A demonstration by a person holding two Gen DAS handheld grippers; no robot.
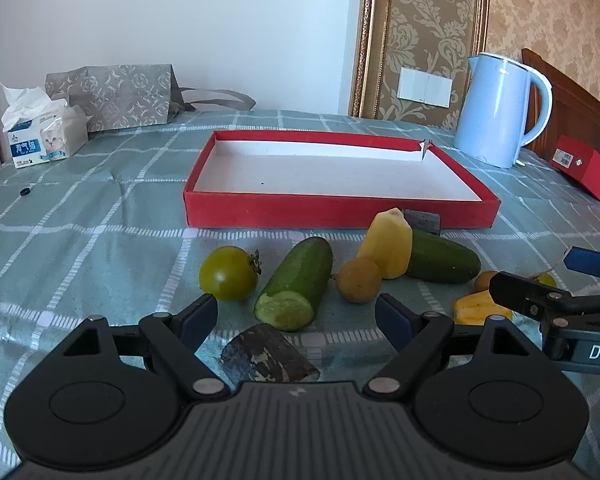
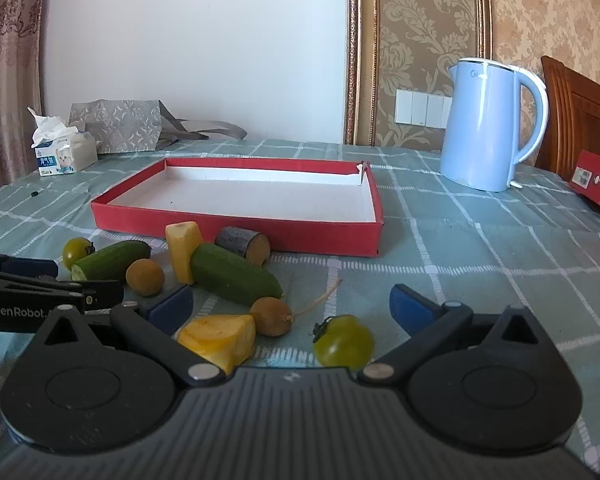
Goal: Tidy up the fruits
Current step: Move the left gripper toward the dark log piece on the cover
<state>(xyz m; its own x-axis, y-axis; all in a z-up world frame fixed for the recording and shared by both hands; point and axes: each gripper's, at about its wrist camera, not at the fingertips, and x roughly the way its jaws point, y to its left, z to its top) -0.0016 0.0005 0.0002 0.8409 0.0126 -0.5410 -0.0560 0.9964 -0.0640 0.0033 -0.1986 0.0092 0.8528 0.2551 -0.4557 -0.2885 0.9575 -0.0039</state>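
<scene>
On the checked worktop (image 1: 80, 216), in front of the empty red tray (image 1: 340, 212), lie cut cucumbers (image 1: 296, 280), green tomatoes (image 1: 228, 274), round brown fruits (image 1: 358, 280) and yellow pieces (image 1: 388, 246). Both the left tongs (image 1: 296, 320) and the right tongs (image 2: 292, 306) gape wide, holding nothing, poised just above the fruit.

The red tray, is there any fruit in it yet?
No, the red tray shows only its bare white floor, while the fruit lies on the cloth in front of it.
</scene>
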